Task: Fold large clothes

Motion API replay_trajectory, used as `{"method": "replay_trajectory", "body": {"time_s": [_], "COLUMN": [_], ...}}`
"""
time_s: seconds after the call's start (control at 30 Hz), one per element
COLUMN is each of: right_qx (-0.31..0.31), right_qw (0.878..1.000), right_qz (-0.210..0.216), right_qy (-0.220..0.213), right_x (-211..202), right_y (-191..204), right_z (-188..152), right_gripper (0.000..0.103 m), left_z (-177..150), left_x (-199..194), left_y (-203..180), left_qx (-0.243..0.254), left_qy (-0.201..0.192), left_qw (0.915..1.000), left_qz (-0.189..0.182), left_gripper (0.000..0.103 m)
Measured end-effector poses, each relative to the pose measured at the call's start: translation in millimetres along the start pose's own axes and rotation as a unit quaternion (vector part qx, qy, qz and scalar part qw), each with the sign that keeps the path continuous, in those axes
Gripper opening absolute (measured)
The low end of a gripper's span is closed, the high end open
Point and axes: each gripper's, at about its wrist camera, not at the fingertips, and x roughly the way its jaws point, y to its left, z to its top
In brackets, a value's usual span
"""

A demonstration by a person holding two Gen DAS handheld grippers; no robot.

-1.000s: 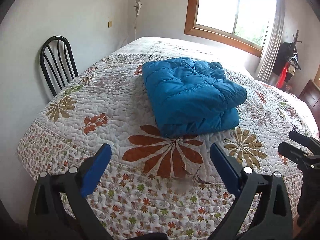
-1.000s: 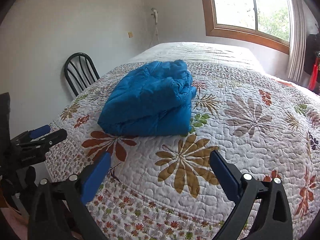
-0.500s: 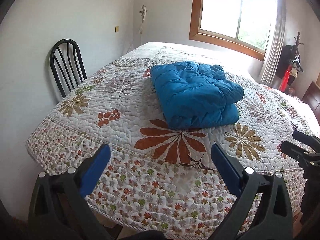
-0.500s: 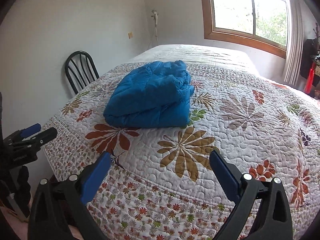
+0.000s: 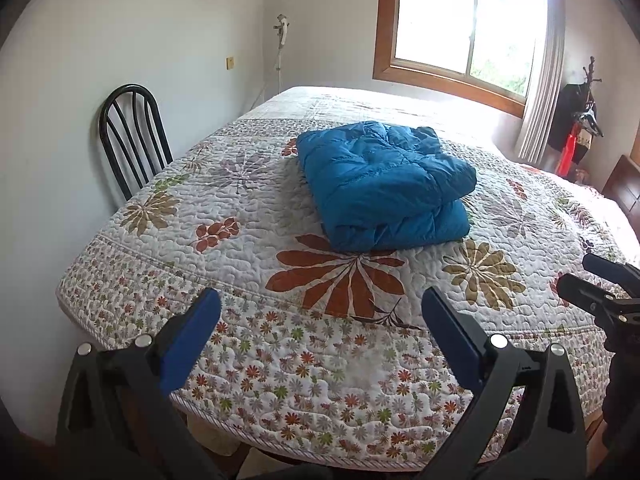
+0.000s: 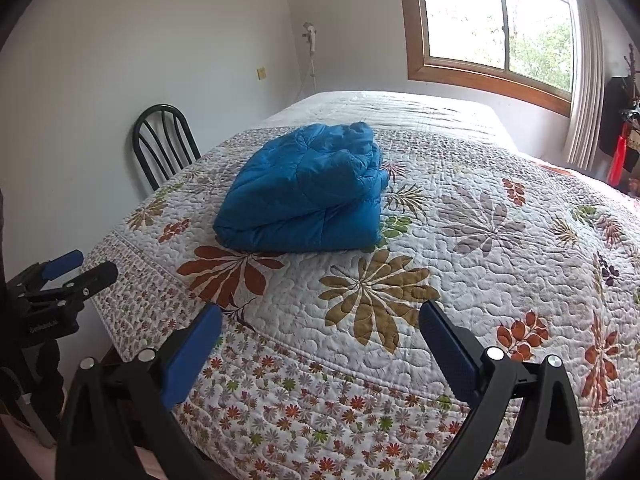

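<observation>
Blue quilted jacket (left wrist view): the jacket (image 5: 384, 186) lies folded into a thick two-layer bundle on the floral bedspread (image 5: 240, 216), well in from the near edge of the bed and to the right of the black chair (image 5: 134, 140).
Long axis (left wrist view): it runs from the near fold, which faces the camera, back toward the window (image 5: 464, 28); the puffier, rounded end bulges to the right.
Left hand-held gripper: the left hand-held gripper (image 5: 320, 344) is wide open, holds nothing, and hangs off the near edge of the bed, well apart from the jacket.
Risk (left wrist view): the upper layer sits skewed over the lower one, so the springy filling may push it open or let it slide off to the right.

Blue jacket (right wrist view): the same bundle (image 6: 308, 196) sits right of the chair (image 6: 166, 144), its near folded edge above an orange flower print.
Pointing (right wrist view): the crumpled end, perhaps collar or hood, points toward the window (image 6: 496, 20); I cannot tell which.
Right hand-held gripper: the right hand-held gripper (image 6: 320, 340) is spread wide, empty, and short of the bed's near edge.
Risk (right wrist view): any further pinch taking only the top layer would likely drag it and undo the fold.
Task state: the fold looks essentially finished.
</observation>
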Motion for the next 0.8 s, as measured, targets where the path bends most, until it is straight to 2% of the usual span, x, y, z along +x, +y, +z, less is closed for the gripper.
{"method": "replay_trajectory", "body": {"time_s": [0.8], "right_qx": [-0.004], "right_qw": [1.000], "right_qz": [0.003], "right_qy": [0.007], "right_x": [2.5], "right_y": [1.4], "right_z": [-0.6], "right_gripper": [0.099], "left_z": [-0.5], "left_x": [1.0], "left_y": [0.5], "left_qx": [0.000], "left_qy": [0.003], "left_qw": [1.0000], "left_qz": [-0.001], "left_gripper": [0.100]}}
